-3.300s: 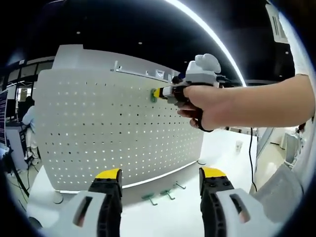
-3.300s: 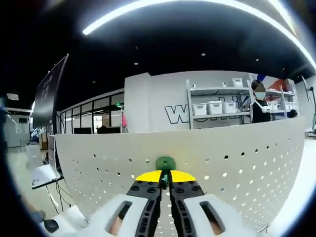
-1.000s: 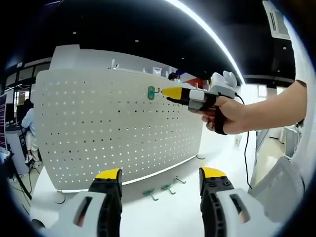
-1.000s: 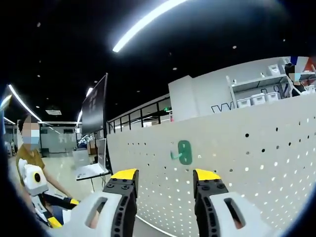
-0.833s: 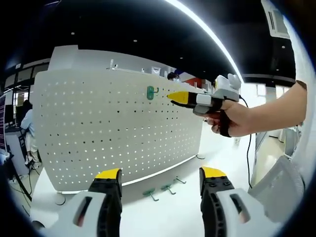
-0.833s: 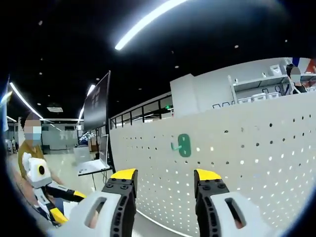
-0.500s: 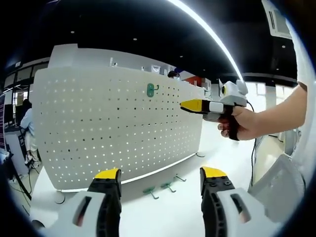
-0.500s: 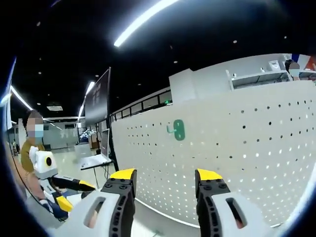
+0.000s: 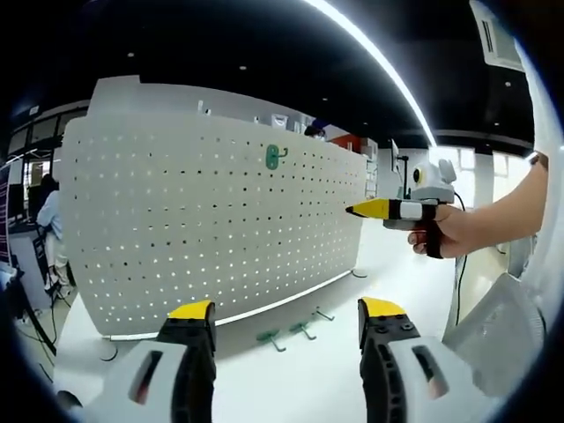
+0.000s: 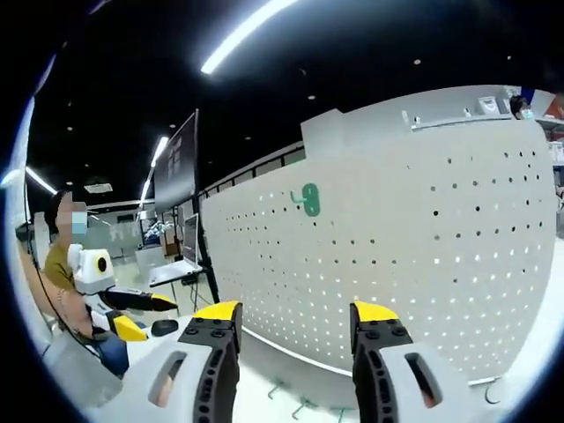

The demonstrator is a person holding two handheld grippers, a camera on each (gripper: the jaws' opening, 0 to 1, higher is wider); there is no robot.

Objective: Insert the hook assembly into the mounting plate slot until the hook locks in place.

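Observation:
The green hook [image 9: 275,157] sits on the upper part of the white pegboard [image 9: 211,229], with its prong sticking out and nothing touching it. In the right gripper view the same hook [image 10: 308,200] hangs high on the board [image 10: 414,247]. My right gripper [image 10: 293,313] is open and empty, well back from the board. In the left gripper view a hand holds the right gripper [image 9: 357,210] at the right, below and to the right of the hook. My left gripper [image 9: 287,310] stands open and empty, low in front of the board.
Three spare hooks [image 9: 302,330] lie on the white table [image 9: 317,379] at the board's foot. A seated person holds the left gripper [image 10: 132,304] at the left of the right gripper view. A cable hangs from the right gripper.
The right gripper, earlier shut on the hook at the board, has opened and drawn back down and to the right. The hook stays on the board. The left gripper has hardly moved.

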